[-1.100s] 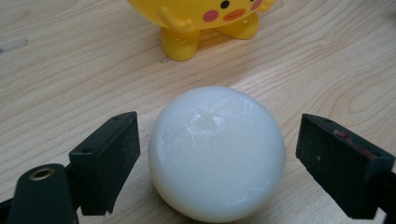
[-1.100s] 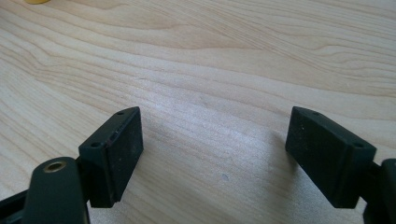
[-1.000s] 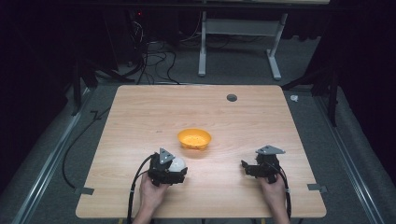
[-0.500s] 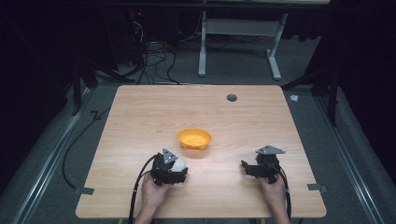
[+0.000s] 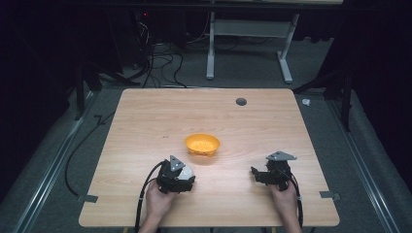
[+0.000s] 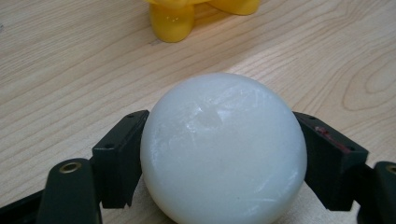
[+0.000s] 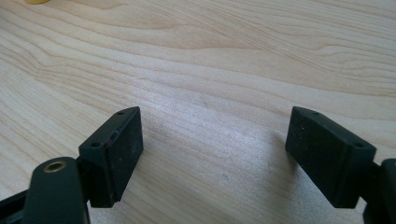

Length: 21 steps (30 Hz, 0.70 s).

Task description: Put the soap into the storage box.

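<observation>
High view: my left gripper (image 5: 180, 175) clamps the ball (image 5: 187, 171) near the table's (image 5: 145, 126) front edge; bowl (image 5: 202, 144) lies just ahead, slightly right. Right gripper (image 5: 262, 175) gapes empty, farther off.

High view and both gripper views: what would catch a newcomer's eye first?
The smooth white ball, clamped between the left gripper's black fingers near the table's front edge. Next, the small orange plastic bowl at the middle of the light wooden table, just beyond the ball. The right gripper is open over bare wood.
</observation>
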Each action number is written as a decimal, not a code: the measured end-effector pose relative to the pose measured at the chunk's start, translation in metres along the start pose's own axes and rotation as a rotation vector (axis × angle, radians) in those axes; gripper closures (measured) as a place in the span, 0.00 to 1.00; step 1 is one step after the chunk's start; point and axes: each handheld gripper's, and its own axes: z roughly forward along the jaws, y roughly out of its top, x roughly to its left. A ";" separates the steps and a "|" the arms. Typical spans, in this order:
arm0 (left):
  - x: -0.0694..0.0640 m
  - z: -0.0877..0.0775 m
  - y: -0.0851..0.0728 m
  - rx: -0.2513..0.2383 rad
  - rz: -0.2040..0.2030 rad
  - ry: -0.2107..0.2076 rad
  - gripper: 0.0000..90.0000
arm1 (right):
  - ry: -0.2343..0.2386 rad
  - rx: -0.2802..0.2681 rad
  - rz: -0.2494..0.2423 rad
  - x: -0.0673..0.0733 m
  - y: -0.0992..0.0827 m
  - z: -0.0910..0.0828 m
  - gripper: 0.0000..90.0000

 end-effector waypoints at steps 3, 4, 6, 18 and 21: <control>0.000 -0.002 0.001 -0.003 0.000 -0.013 0.27 | 0.000 0.001 0.000 0.000 0.000 0.000 0.22; -0.001 -0.003 0.002 -0.003 0.004 -0.015 0.27 | 0.000 0.001 0.000 0.000 0.000 0.000 0.22; -0.002 -0.004 0.004 -0.005 0.011 -0.018 0.27 | 0.000 0.001 0.000 0.000 0.000 0.000 0.22; -0.011 -0.014 0.019 -0.031 0.054 -0.052 0.27 | 0.001 0.000 0.001 0.000 0.000 0.000 0.22; -0.012 -0.015 0.022 -0.036 0.062 -0.062 0.27 | 0.002 0.001 0.003 0.000 0.000 0.000 0.22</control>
